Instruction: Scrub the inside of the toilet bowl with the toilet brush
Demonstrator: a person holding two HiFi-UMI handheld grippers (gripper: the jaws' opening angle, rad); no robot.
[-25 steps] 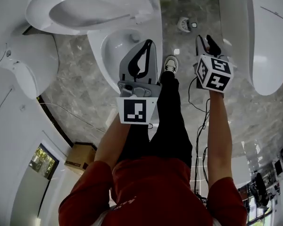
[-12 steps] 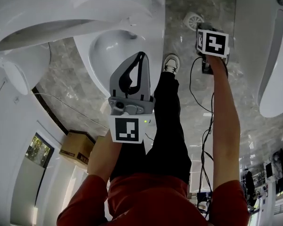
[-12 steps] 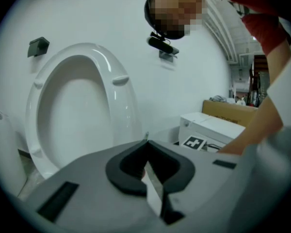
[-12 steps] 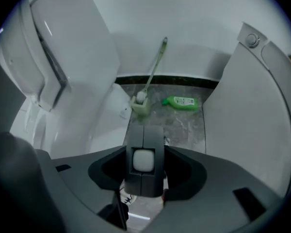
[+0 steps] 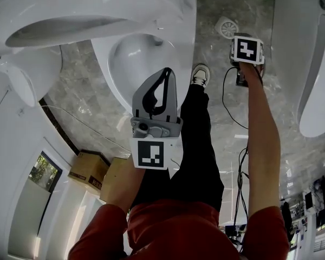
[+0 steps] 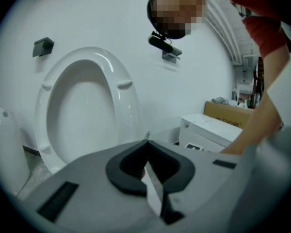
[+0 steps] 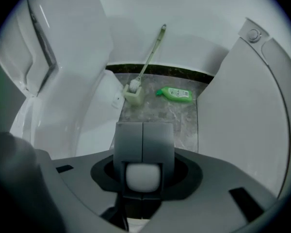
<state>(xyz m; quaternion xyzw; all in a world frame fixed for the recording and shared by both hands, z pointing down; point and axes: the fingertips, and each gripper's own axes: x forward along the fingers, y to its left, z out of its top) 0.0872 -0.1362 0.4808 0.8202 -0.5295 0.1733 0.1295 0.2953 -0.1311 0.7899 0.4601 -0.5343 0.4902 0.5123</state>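
Toilet brush (image 7: 149, 59) stands in its pale holder (image 7: 134, 95) on the marble floor (image 7: 160, 113). In the right gripper view it is at 12 o'clock from the right tool (image 7: 143, 126), with its handle tilted toward 1 o'clock in front of the white wall (image 7: 184, 23). A green bottle (image 7: 175, 94) lies just beside the holder, at its 3 o'clock. The right tool's jaws have just been closing. Its two grey pads (image 7: 155, 140) sit side by side with nothing between them, well apart from the brush.

In the left gripper view the left tool (image 6: 147, 139) has its jaws together at the tips and holds nothing. At its 11 o'clock the raised toilet seat (image 6: 126, 106) stands upright. A cardboard box (image 6: 230, 113) sits at 2 o'clock.

In the head view the left tool points toward 12 o'clock and overlaps the rim of the toilet bowl (image 5: 131, 64) at the bowl's 4 o'clock. The right tool's marker cube (image 5: 247, 49) is at 1 o'clock, over the floor between the bowl and a second toilet (image 5: 309, 69).
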